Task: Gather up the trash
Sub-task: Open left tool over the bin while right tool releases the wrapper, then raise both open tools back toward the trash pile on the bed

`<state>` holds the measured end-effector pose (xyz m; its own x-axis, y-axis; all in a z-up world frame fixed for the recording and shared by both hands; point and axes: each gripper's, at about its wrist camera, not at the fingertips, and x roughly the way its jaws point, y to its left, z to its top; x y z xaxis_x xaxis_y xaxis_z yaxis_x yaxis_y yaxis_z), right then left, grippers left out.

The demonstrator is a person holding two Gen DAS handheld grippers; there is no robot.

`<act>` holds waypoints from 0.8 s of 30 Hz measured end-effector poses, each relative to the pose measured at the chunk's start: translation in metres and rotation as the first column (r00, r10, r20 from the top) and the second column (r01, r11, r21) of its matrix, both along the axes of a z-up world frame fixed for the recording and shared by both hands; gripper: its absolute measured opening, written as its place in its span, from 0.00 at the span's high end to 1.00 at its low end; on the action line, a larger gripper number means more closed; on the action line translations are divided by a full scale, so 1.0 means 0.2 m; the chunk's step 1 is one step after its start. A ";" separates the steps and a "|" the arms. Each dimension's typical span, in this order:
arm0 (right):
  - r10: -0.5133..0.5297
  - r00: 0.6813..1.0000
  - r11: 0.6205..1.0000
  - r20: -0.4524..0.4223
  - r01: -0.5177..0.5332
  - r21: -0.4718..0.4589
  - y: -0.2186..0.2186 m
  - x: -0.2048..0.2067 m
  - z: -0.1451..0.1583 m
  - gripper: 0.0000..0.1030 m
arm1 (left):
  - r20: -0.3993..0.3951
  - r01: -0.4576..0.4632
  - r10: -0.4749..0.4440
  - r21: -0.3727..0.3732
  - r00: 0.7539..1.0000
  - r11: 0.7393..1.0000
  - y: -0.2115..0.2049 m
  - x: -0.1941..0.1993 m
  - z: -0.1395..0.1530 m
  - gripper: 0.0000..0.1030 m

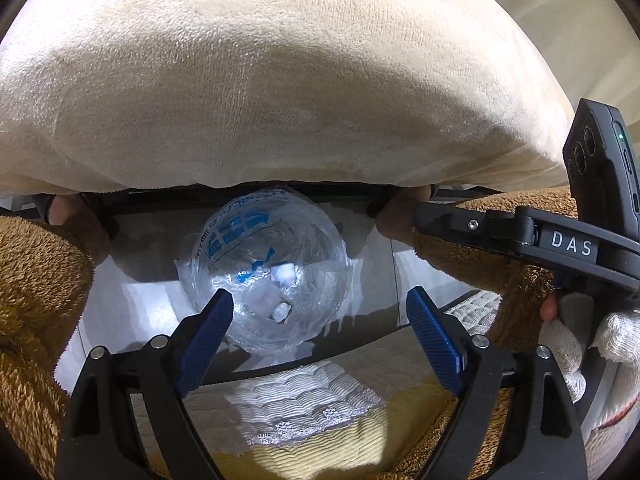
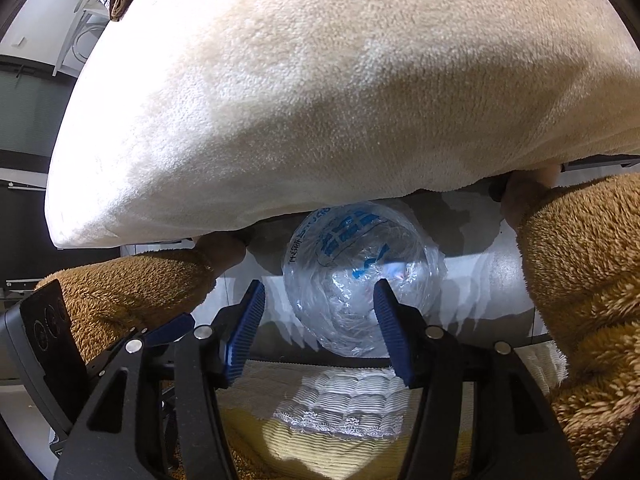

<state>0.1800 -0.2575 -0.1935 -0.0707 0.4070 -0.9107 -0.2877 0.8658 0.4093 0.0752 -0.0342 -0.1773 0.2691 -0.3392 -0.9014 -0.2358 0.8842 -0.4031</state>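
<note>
Left wrist: your left gripper (image 1: 320, 312) spread wide, grasping nothing; clear plastic bag (image 1: 266, 268) hangs ahead under cream cushion (image 1: 280, 80).
Right wrist: your right gripper (image 2: 320, 306) likewise spread, bag (image 2: 362, 276) just beyond. Likely light, crinkly, slippery; pinch rolled rim.

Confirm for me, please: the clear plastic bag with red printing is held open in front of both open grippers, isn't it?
Not quite: the printing on the clear plastic bag is blue, not red, as the left wrist view shows. The rest stands: it is held open before the open left gripper and right gripper.
</note>
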 end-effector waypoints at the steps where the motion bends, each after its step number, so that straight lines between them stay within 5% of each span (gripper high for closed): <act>1: -0.001 1.000 1.000 0.004 0.001 0.003 0.00 0.00 0.01 0.45 | 0.005 -0.005 0.005 -0.002 1.000 1.000 0.00 0.00 0.01 0.16; 8: -0.005 0.999 0.996 0.036 0.002 0.089 -0.05 -0.02 0.10 0.45 | 0.108 -0.030 0.031 -0.014 0.994 0.999 0.03 -0.05 0.11 0.16; 14: -0.014 0.988 0.982 0.156 -0.015 0.186 -0.11 -0.05 0.25 0.45 | 0.245 -0.046 0.047 -0.012 0.968 0.999 0.06 -0.11 0.25 0.16; 24: 0.018 0.859 0.962 0.512 -0.155 0.226 -0.11 -0.17 0.53 0.45 | 0.496 -0.077 0.075 -0.016 0.865 0.997 0.16 -0.20 0.46 0.16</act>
<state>0.1463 -0.2787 -0.0868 0.3213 0.6391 -0.6988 -0.5811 0.7157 0.3873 0.0355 -0.0031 -0.0848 0.7058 -0.2955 -0.6438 -0.0727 0.8738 -0.4808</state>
